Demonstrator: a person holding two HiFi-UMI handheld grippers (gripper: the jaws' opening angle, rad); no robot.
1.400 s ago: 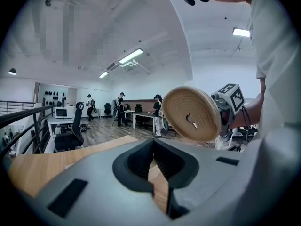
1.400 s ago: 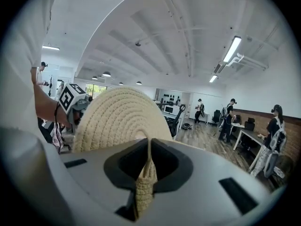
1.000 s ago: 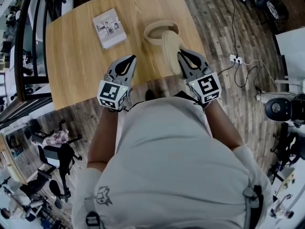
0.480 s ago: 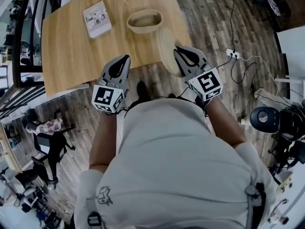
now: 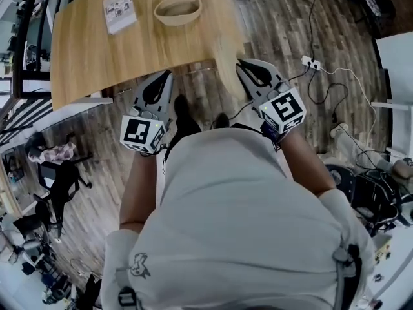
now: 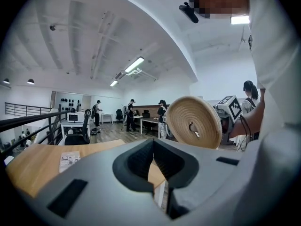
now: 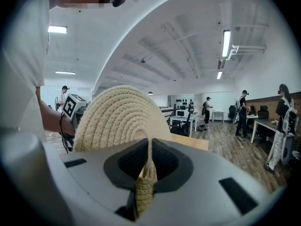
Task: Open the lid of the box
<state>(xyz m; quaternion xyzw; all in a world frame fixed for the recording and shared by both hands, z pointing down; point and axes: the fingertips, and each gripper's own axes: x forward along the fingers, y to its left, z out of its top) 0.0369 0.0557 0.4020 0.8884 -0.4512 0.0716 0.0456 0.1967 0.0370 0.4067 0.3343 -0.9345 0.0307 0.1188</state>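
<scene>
The round woven box point(image 5: 177, 8) stands uncovered on the wooden table point(image 5: 84, 50), far from both grippers. Its woven lid point(image 5: 226, 62) is held on edge off the table's near right corner. My right gripper point(image 5: 249, 73) is shut on the lid's rim. In the right gripper view the lid point(image 7: 120, 119) rises upright from between the pads of the right gripper point(image 7: 146, 171). The left gripper view shows the lid's point(image 6: 194, 121) flat face with a small knob. My left gripper point(image 5: 160, 88) is shut and empty, its tips point(image 6: 153, 144) closed together, level with the right one.
A booklet point(image 5: 119, 8) lies on the table left of the box. A power strip with cables point(image 5: 312, 62) lies on the wooden floor to the right. Office chairs point(image 5: 61, 176) stand at the left. Several people point(image 7: 242, 106) stand at distant desks.
The person has stepped back from the table, so the table and box have slid to the top of the head view. Both grippers came away with the person, the right one still gripping the lid.
</scene>
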